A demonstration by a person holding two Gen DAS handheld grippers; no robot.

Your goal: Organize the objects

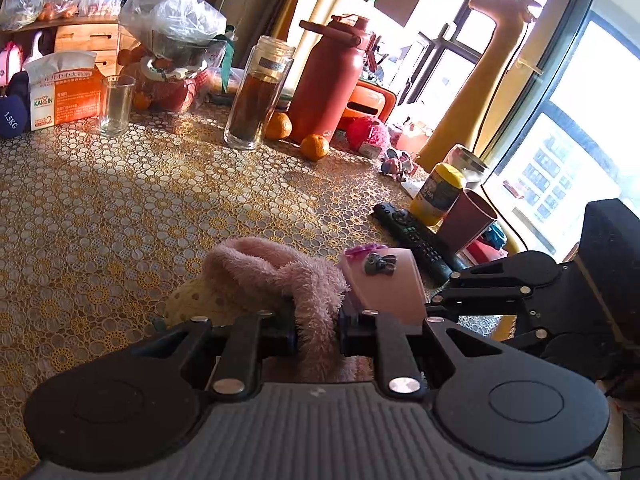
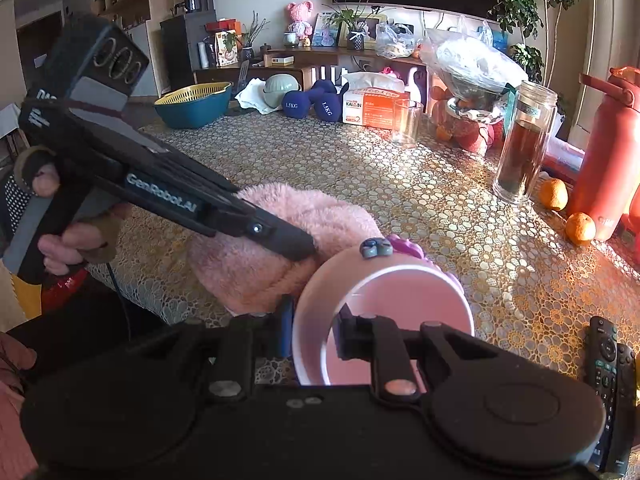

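The left gripper (image 1: 316,330) clenches a fluffy pink towel (image 1: 280,276), hiding its fingers' tips. The right gripper (image 2: 312,334) pinches the smooth pink cup (image 2: 400,300) by its rim – both low over the lace-covered bench (image 1: 120,200).

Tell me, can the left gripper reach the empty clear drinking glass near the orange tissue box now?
Probably not at once. The left gripper is shut on the fluffy pink cloth, so it must let go first. The table between it and the empty clear drinking glass looks free of obstacles.
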